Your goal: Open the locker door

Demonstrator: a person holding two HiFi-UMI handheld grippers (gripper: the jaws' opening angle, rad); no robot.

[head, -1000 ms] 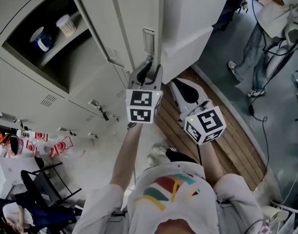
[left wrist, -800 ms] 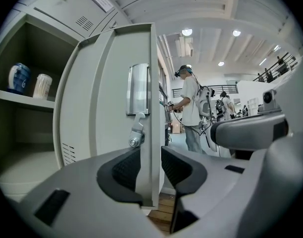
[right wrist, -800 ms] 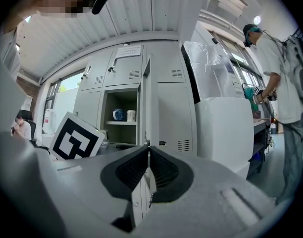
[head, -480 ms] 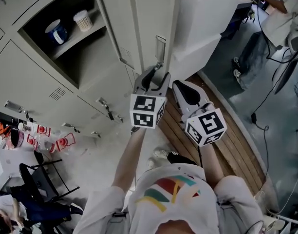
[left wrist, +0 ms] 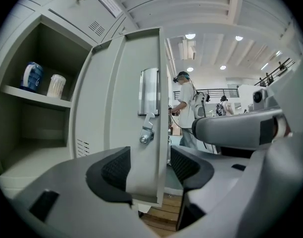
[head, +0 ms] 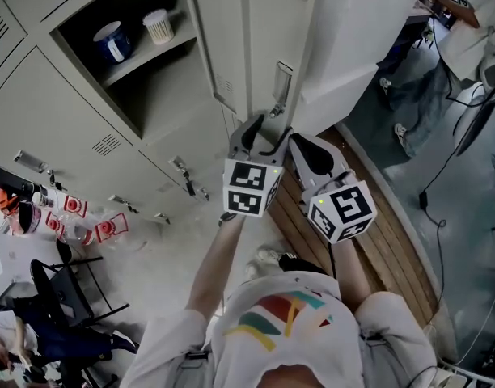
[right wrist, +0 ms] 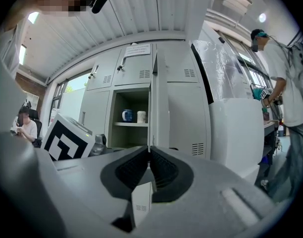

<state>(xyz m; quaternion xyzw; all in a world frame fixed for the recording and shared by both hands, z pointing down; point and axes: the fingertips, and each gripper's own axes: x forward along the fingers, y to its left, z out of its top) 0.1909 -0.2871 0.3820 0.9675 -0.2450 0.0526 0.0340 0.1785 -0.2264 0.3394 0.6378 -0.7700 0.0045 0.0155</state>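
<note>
The grey locker door [head: 260,39] stands swung open, edge-on toward me, with its latch [head: 281,83] on the near face. Just below that latch is my left gripper [head: 261,126]. In the left gripper view the door's [left wrist: 141,98] lower free edge lies between the jaws of the left gripper [left wrist: 149,167]. Those jaws have just been opening, and a gap shows beside the right pad [left wrist: 183,165]. The latch [left wrist: 146,135] is above them. My right gripper [head: 298,141] hovers just right of the door, shut on nothing [right wrist: 150,156]. The open compartment [head: 142,87] holds a blue-and-white cup [head: 114,43] and a white container [head: 157,27].
A large white box [head: 353,31] stands right of the lockers on a wooden platform [head: 361,241]. Lower locker doors with handles [head: 183,176] lie at left. A person [head: 442,63] stands at far right among cables; a black chair [head: 61,297] is at lower left.
The left gripper's jaws have spread apart around the door's edge. Both grippers have drifted slightly, and the lockers sit lower and further right in the head view.
</note>
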